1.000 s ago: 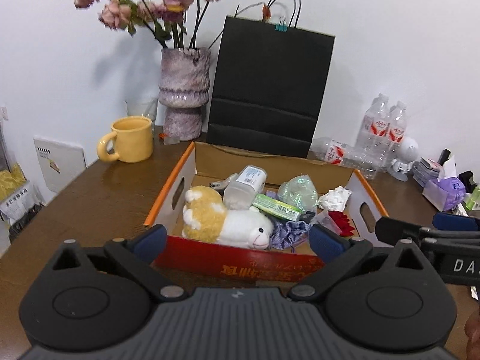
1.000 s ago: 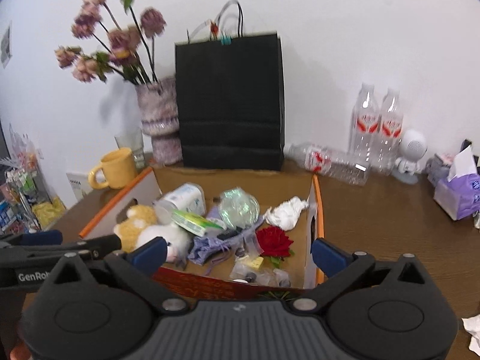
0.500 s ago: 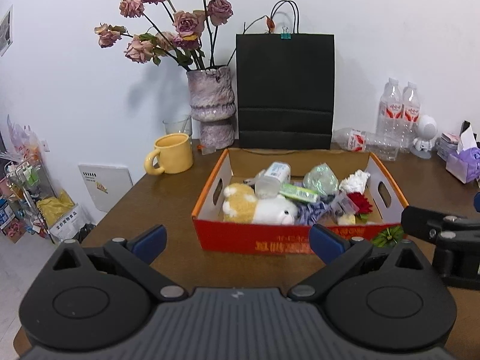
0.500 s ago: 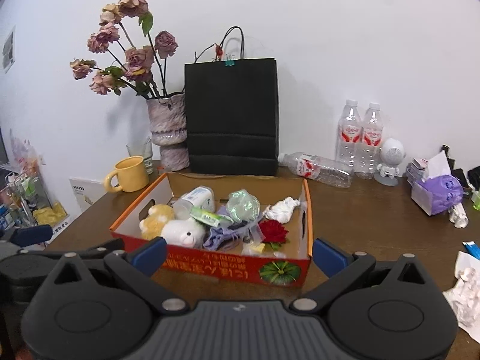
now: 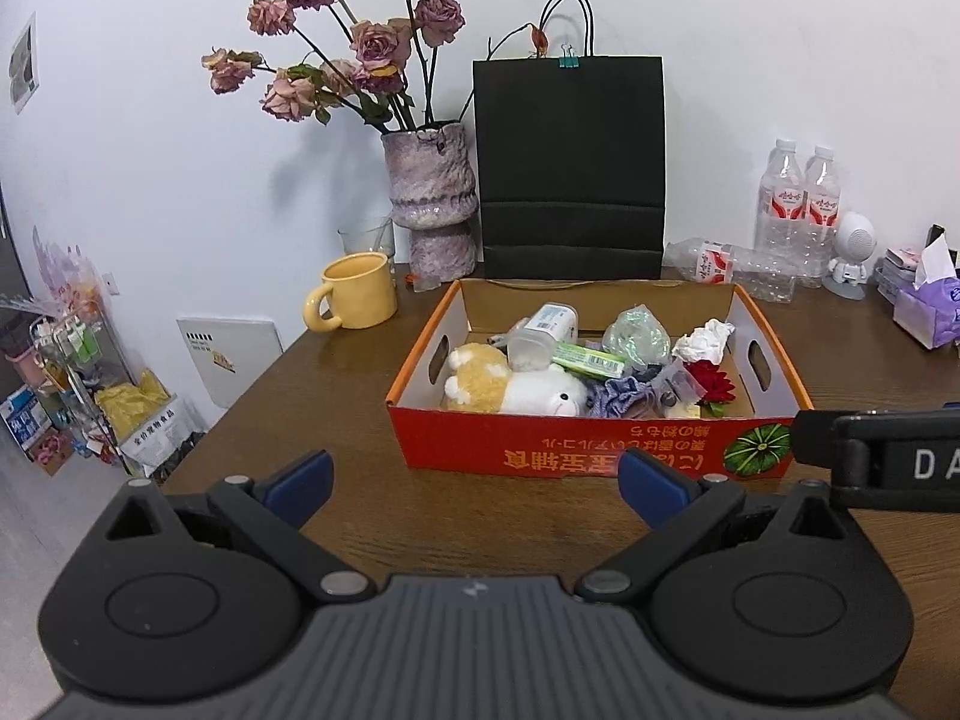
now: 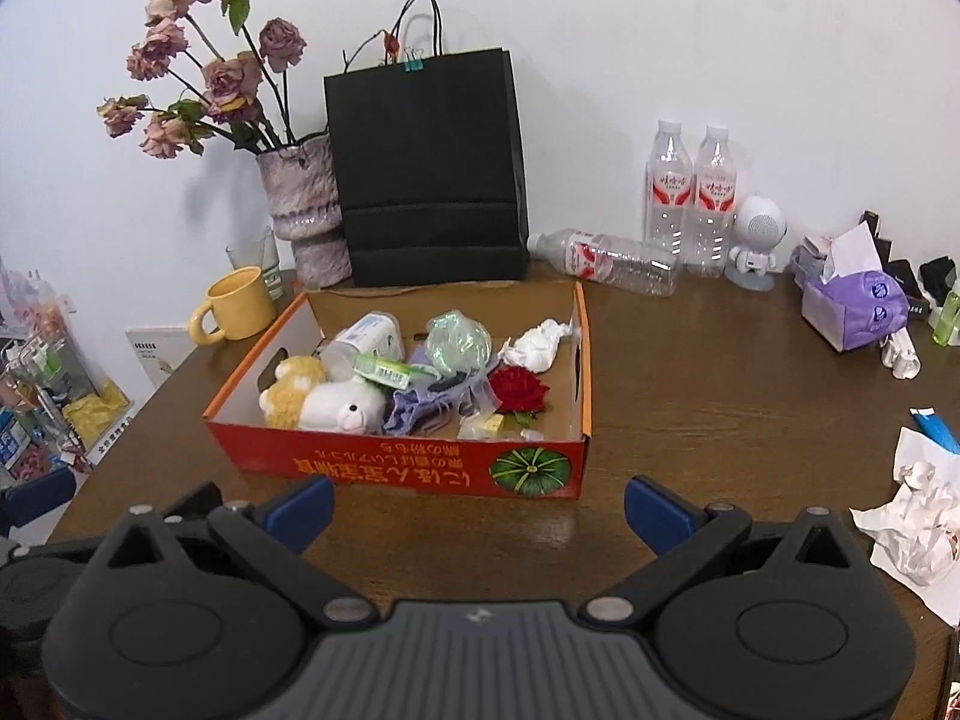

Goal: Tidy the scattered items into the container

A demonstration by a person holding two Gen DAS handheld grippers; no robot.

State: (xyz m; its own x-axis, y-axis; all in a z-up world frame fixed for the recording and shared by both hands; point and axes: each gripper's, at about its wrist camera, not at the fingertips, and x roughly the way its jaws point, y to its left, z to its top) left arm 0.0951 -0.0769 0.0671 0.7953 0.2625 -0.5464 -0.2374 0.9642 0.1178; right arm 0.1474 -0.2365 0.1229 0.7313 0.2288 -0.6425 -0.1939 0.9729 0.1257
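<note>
Cardboard box (image 5: 558, 456) just beyond both spread tools

Red box (image 6: 396, 471) with green pumpkin print (image 6: 530, 471), yellow mug (image 6: 237, 303), black bag (image 6: 429, 174), purple tissue pack (image 6: 855, 309).

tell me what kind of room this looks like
Probably a lived-in home or small office corner, not a kitchen or workshop: a wooden table against a white wall, a vase of dried roses, a yellow mug and a tissue pack.
</note>
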